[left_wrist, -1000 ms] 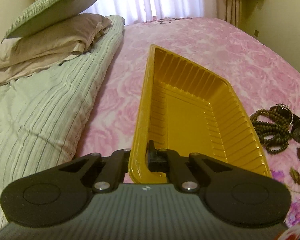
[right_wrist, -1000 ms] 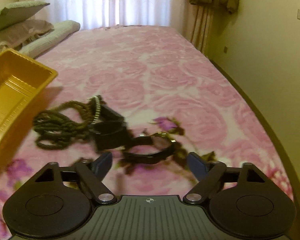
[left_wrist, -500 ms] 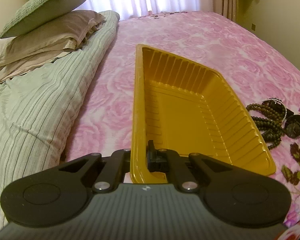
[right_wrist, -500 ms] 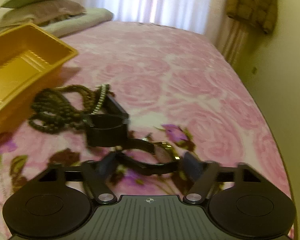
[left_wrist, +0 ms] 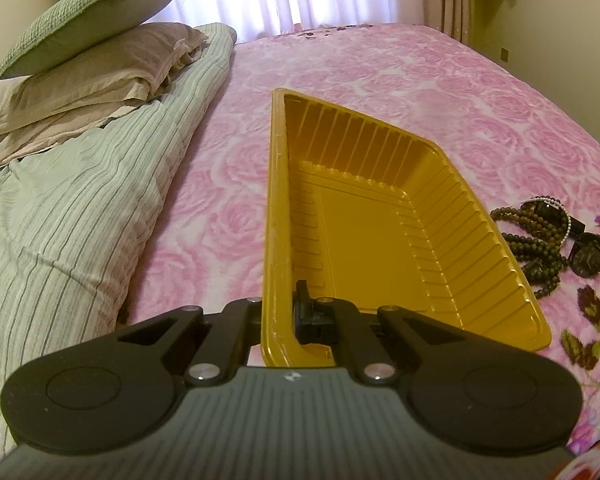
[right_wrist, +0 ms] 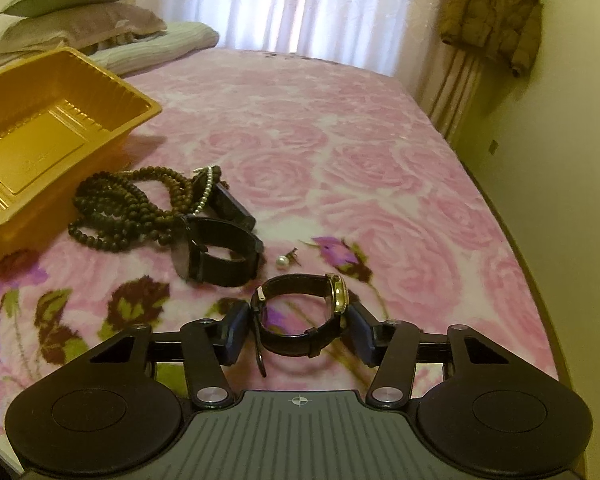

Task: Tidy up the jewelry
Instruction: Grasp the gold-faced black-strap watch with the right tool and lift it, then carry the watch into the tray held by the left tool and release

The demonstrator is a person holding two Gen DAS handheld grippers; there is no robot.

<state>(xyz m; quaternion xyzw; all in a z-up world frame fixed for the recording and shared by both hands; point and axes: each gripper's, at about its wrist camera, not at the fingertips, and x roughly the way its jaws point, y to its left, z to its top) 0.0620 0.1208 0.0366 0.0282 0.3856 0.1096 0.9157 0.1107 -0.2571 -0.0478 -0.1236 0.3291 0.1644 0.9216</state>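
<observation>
My left gripper is shut on the near rim of an empty yellow plastic tray, which sits on the pink floral bedspread. To the tray's right lie dark wooden beads, a pearl bracelet, a black watch and a pearl earring. A gold-cased watch with a black strap stands on edge between the pads of my right gripper. Those jaws are closing on it, one pad at each side, close to it without clearly pressing. The beads and black watch also show in the left wrist view.
A striped duvet and stacked pillows lie to the left of the tray. Curtains hang behind the bed. A brown jacket hangs on the right wall, and the bed's right edge drops off there.
My right gripper has come down over the gold-cased watch and its jaws have narrowed around it. The left gripper keeps its hold on the tray rim, with little movement.
</observation>
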